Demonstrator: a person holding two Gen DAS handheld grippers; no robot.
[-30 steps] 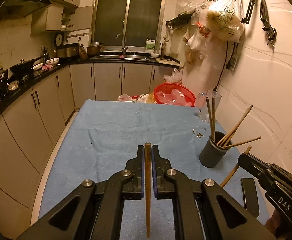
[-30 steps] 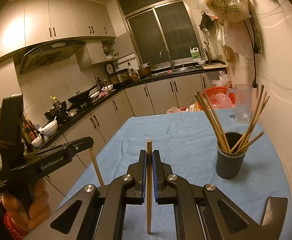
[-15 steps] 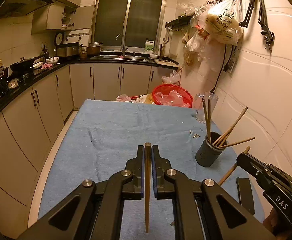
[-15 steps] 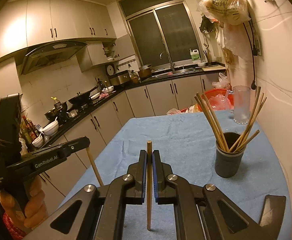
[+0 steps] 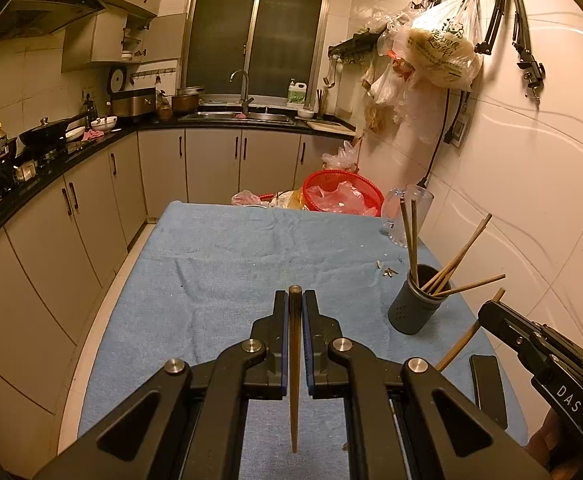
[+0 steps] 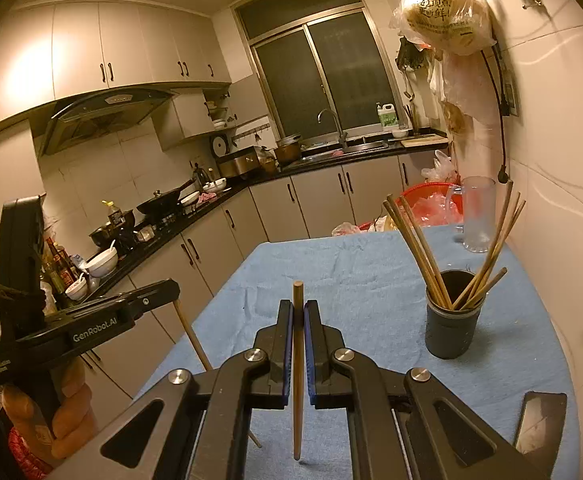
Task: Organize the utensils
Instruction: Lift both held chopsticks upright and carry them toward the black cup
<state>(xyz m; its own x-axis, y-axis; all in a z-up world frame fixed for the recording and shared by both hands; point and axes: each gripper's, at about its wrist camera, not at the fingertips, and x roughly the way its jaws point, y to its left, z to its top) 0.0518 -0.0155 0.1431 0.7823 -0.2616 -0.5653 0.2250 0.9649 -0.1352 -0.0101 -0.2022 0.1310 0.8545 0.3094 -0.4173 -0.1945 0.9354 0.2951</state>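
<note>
Kitchen at night, blue cloth over the table, one chopstick pinched in each of my grippers.

From the left wrist camera, my left gripper has its fingers clamped on a dark chopstick held upright above the cloth; the holder stands at two o'clock, bristling with chopsticks, the glass mug beyond it near the wall. From the right wrist camera, my right gripper is clamped on a lighter chopstick, the holder at two o'clock, well apart. A black phone lies at four o'clock on the cloth.
</note>
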